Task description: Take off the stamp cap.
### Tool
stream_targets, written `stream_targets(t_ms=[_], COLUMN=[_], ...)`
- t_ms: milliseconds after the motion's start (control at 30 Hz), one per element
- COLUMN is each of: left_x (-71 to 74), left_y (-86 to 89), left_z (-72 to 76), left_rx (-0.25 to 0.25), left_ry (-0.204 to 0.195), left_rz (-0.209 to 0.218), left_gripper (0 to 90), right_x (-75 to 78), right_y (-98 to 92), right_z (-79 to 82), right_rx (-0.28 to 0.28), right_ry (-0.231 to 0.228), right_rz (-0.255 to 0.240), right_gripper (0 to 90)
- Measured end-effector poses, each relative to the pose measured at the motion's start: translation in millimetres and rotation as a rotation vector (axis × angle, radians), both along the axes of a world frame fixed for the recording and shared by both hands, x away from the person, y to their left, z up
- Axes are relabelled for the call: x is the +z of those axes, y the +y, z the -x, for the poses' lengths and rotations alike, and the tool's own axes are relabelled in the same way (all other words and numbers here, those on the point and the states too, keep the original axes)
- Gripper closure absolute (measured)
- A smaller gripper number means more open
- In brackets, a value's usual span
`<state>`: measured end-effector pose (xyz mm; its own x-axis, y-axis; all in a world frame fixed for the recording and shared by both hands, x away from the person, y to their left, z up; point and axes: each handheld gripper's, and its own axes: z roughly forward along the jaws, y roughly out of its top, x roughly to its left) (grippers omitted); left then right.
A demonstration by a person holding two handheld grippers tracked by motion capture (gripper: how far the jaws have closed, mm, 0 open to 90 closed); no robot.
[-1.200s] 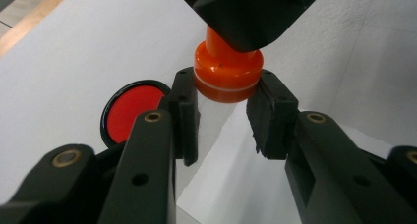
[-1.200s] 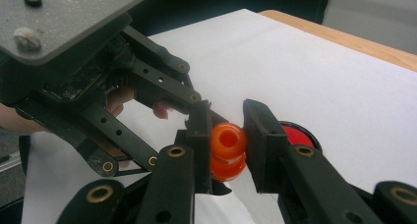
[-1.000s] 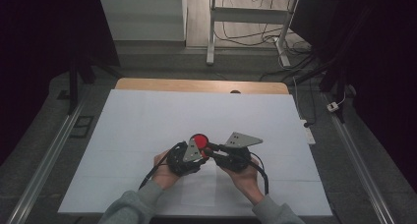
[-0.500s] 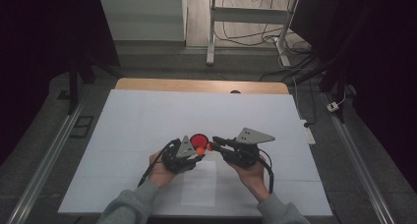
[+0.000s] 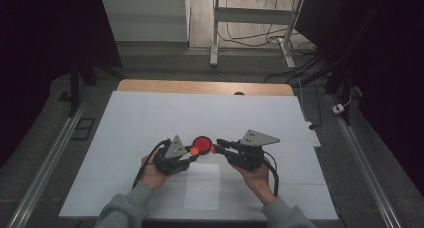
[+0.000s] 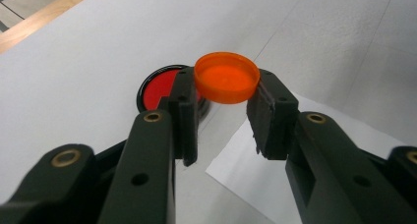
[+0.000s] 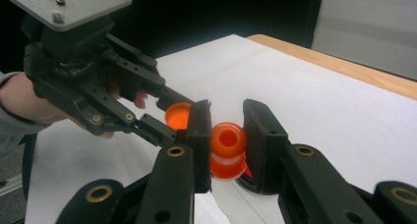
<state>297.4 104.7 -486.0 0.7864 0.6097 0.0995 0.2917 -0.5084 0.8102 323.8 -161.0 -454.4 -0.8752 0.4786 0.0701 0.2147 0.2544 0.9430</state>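
Note:
A small orange cap (image 6: 227, 77) sits pinched between the jaws of my left gripper (image 6: 223, 89), open side up. My right gripper (image 7: 227, 128) is shut on a small orange bottle (image 7: 227, 153) whose open neck faces the camera. In the high view the left gripper (image 5: 190, 151) and the right gripper (image 5: 215, 149) face each other a short way apart at the table's front middle. A red disc with a black rim (image 5: 202, 143) lies flat on the table between and just behind the two tips. In the right gripper view the left gripper (image 7: 174, 117) holds the cap (image 7: 178, 117) close by.
A white sheet of paper (image 5: 202, 185) lies on the white table top (image 5: 150, 118) just in front of the grippers. A wooden strip (image 5: 200, 87) runs along the table's far edge. Metal rails (image 5: 45, 158) flank both sides.
The two grippers were together over the red disc; they have drawn apart. The left one moved left with the orange cap, and the bottle stays in the right one.

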Motion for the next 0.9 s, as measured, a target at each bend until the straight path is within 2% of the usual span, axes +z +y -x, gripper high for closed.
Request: stream_targets(t_ms=[467, 900], left_x=[7.7, 1.8], left_y=[31.0, 74.3], left_z=[7.8, 28.9], left_rx=[0.042, 0.116], left_ry=[-0.005, 0.019], left_rz=[0.044, 0.082], left_gripper=[65.1, 65.1], right_x=[-0.7, -2.1], right_y=[-6.3, -10.6], right_z=[-3.7, -6.6], right_rx=[-0.018, -0.033], right_ry=[0.008, 0.002], right_rz=[-0.012, -0.007], right_gripper=[73.0, 73.0])
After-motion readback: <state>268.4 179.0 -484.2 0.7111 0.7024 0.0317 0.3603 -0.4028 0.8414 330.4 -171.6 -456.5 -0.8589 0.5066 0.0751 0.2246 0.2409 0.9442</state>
